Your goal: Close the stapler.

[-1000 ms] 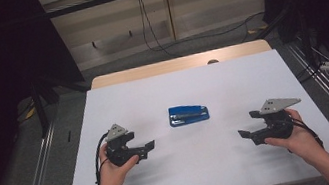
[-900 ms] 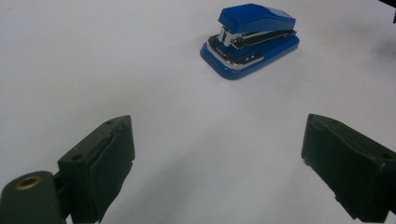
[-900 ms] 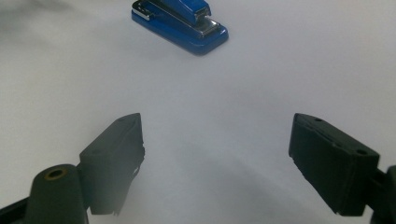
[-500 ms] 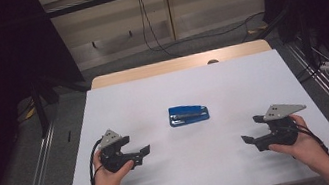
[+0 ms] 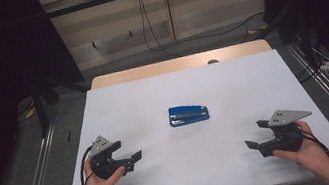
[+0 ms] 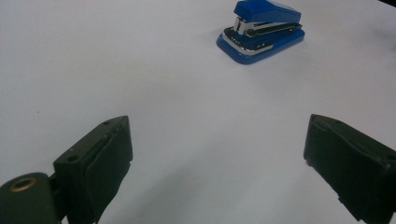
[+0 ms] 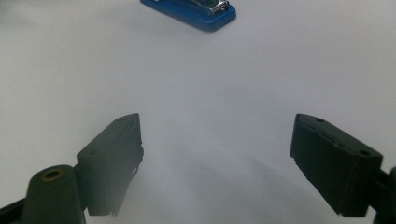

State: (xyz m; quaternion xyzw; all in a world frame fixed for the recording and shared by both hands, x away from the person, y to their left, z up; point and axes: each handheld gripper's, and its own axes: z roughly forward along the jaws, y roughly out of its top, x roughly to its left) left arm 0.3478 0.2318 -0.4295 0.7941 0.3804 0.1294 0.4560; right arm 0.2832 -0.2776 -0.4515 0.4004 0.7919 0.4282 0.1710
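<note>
Tools (image 5: 130, 155) (image 5: 256, 135) agape over white table (image 5: 232, 86); grey floor (image 5: 112, 65).

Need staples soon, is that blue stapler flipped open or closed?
Closed: the stapler sits flat on the table, top arm down over its base.

Both hands rest low near the table's (image 5: 250, 73) front edge, the left gripper (image 5: 130, 160) by its left corner and the right gripper (image 5: 255, 137) by its right, jaws spread wide and empty.
</note>
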